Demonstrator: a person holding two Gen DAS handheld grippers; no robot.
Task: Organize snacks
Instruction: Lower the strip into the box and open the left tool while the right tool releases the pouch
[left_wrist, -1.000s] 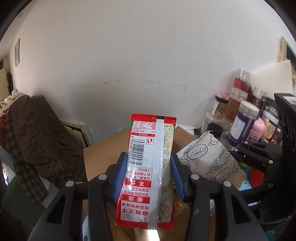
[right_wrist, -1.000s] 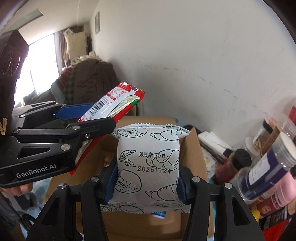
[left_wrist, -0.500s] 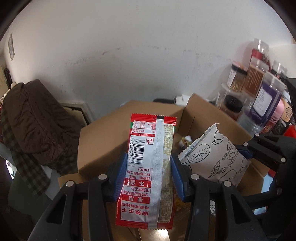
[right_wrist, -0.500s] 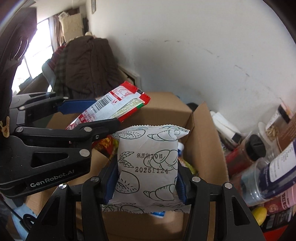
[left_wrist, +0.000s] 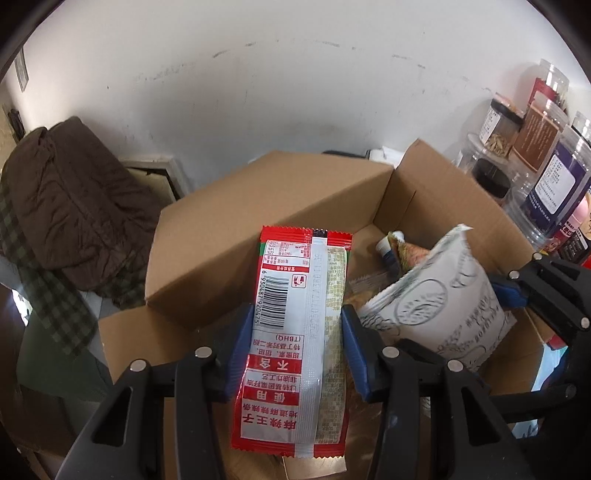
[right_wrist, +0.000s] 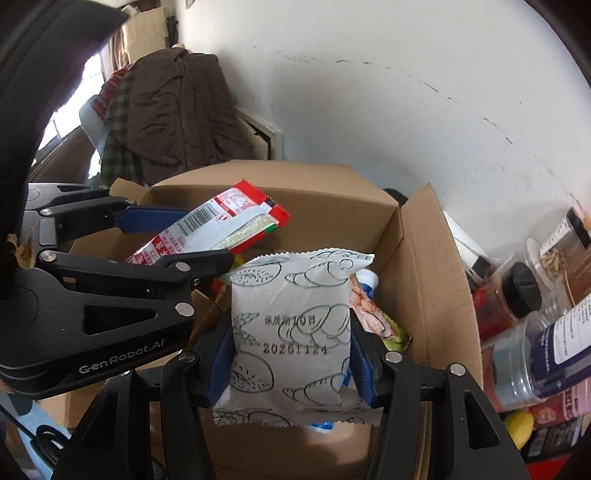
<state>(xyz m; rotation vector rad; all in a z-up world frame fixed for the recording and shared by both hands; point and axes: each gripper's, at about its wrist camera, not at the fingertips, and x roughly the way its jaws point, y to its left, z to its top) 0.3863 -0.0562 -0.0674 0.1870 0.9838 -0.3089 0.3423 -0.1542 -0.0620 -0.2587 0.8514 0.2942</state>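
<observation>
Both grippers have tipped down over the open cardboard box, the left gripper clamping the red spicy-strip packet, the right gripper clamping the white bread pouch, so release looks imminent.

An open cardboard box stands by the white wall, with clear lidded jars clustered just to its right.

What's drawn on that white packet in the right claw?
Dark outline sketches of croissants, strawberries and wheat on the white packet, clearest in the right wrist view.
</observation>
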